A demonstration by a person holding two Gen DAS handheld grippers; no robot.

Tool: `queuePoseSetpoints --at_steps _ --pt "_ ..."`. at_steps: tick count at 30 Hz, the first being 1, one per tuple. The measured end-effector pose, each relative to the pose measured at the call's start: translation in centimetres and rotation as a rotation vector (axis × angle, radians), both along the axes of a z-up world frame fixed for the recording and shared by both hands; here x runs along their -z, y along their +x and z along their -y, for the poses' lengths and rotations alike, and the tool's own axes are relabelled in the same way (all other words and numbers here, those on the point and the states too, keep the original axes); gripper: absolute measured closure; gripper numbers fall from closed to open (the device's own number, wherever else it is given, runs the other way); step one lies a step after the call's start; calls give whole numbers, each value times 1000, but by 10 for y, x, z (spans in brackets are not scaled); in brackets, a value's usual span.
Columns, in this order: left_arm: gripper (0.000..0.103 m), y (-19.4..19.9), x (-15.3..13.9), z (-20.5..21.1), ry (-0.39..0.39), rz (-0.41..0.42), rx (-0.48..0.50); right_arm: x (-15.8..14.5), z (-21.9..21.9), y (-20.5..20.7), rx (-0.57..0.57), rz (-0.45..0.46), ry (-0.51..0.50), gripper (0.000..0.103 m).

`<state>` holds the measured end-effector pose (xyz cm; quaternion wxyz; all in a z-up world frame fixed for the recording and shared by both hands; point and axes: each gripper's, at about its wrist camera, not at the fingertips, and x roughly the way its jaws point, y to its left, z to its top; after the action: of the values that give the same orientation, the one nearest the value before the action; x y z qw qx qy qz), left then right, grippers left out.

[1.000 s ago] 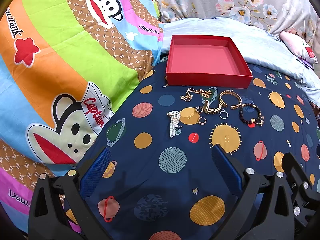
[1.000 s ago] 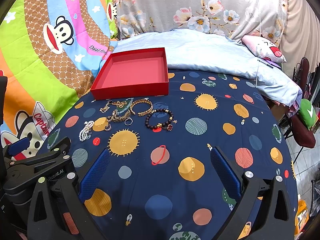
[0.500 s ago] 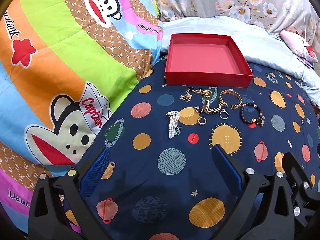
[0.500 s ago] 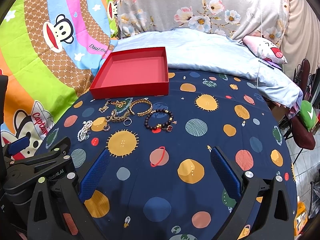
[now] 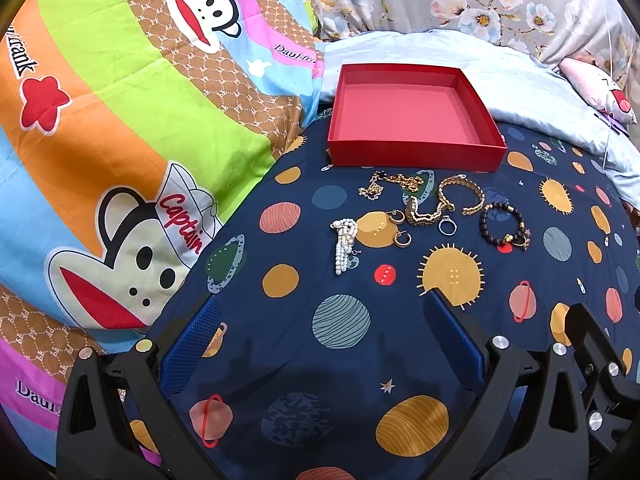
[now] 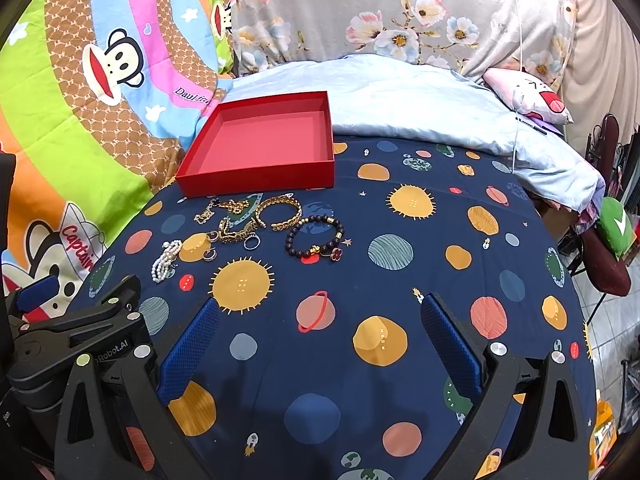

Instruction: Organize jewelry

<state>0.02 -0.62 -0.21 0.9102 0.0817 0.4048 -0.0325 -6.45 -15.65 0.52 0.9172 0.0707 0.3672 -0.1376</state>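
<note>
Left wrist view: the empty red box [image 5: 416, 120] sits beyond one pearl strand [image 5: 345, 246], lying lengthwise straight ahead of the gaping, empty left gripper [image 5: 320, 312], the nearer; two gold bangles, one beaded bracelet [image 5: 503, 226], one chain, three rings; right gripper [image 6: 318, 314] equally spread.

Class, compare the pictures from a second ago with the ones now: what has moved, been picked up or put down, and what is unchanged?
Both views shift only slightly, so the grippers barely drifted. Nothing was grasped or released: the left gripper and right gripper remain open and empty. The empty red cardboard box, white pearl bracelet and dark beaded bracelet lie unmoved.
</note>
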Motion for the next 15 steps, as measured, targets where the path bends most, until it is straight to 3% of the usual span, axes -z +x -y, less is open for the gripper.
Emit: queuePoseSetpoints --at_steps 15 --pt "5 1 4 1 -4 -7 -1 6 2 0 0 -10 4 5"
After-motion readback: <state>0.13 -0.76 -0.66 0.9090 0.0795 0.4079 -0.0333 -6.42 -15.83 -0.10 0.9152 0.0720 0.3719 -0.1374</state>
